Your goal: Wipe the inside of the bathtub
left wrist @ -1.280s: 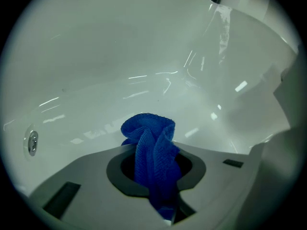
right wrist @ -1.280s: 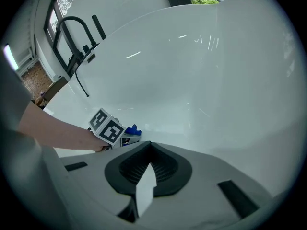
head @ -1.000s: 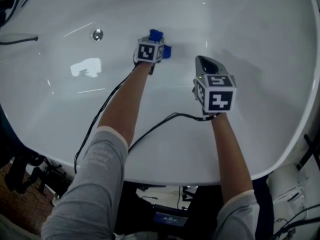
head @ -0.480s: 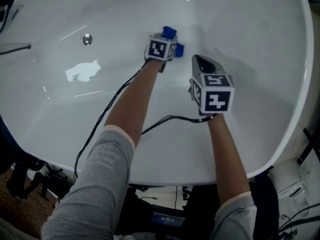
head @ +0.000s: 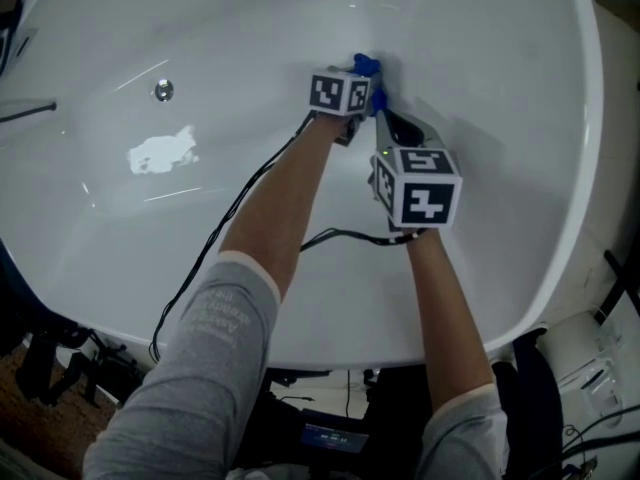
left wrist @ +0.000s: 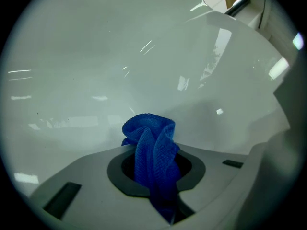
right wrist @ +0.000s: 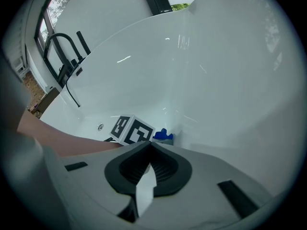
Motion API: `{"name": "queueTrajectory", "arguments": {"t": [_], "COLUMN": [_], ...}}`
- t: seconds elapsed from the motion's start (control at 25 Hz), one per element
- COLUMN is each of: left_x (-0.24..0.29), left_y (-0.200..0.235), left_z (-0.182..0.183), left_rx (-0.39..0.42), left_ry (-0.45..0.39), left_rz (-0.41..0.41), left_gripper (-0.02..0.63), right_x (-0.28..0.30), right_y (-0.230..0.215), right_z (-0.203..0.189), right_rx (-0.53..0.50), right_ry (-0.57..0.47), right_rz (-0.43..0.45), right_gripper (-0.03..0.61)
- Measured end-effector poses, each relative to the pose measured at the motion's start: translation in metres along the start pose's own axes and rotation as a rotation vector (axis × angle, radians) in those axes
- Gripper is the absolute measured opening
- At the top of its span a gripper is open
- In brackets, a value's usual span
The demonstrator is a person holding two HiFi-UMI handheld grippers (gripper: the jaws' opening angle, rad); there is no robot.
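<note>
Wiping is the step in hand: the left gripper pinches a bunched blue cloth and presents it to the sloping inner wall of the bathtub, well apart from the drain; contact cannot be confirmed. The right gripper hangs just beside it, jaws pressed together on nothing. The next move, in the inspector's judgement, calls for a firm stroke that follows the curve. Open room lies leftward across the basin floor. The right gripper and the trailing cable crowd the near side, and the rim bounds the right.
</note>
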State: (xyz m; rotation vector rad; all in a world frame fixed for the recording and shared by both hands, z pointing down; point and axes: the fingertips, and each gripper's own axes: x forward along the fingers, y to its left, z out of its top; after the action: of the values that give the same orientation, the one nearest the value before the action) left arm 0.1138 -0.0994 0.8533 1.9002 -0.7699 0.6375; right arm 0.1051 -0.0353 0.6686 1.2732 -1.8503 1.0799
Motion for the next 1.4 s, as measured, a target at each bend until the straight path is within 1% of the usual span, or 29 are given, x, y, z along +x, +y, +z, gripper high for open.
{"name": "queueTrajectory", "arguments": {"t": [0.16, 0.32, 0.52, 0.72, 0.92, 1.12, 1.28, 1.4], "left_x": [-0.013, -0.032, -0.058, -0.081, -0.100, -0.113, -0.125, -0.134], "left_y": [-0.021, -0.056, -0.112, -0.158, -0.197, -0.224, -0.248, -0.272], "left_z": [0.017, 0.048, 0.080, 0.103, 0.118, 0.131, 0.141, 0.145], "left_rx": [0.012, 0.033, 0.039, 0.048, 0.070, 0.091, 0.098, 0.111], "left_ry": [-0.020, -0.034, -0.036, -0.037, -0.032, -0.030, -0.038, -0.037], "left_rz": [-0.020, -0.040, -0.078, -0.108, -0.134, -0.154, -0.177, -0.219], "left_gripper": [0.069, 0.069, 0.069, 0.069, 0.067, 0.067, 0.067, 0.068], "right_x": [-0.015, -0.043, -0.090, -0.131, -0.167, -0.196, -0.216, -0.234], "right_y": [-0.004, -0.007, -0.006, -0.009, -0.018, -0.029, -0.034, -0.039], "right_z": [0.004, 0.015, 0.042, 0.073, 0.094, 0.103, 0.100, 0.095], "right_rx": [0.020, 0.040, 0.042, 0.038, 0.044, 0.069, 0.089, 0.099], "right_ry": [-0.002, -0.012, -0.037, -0.068, -0.091, -0.106, -0.107, -0.105], "right_rz": [-0.015, -0.029, -0.030, -0.037, -0.049, -0.059, -0.065, -0.071], "right_gripper": [0.009, 0.009, 0.009, 0.009, 0.009, 0.009, 0.009, 0.009]}}
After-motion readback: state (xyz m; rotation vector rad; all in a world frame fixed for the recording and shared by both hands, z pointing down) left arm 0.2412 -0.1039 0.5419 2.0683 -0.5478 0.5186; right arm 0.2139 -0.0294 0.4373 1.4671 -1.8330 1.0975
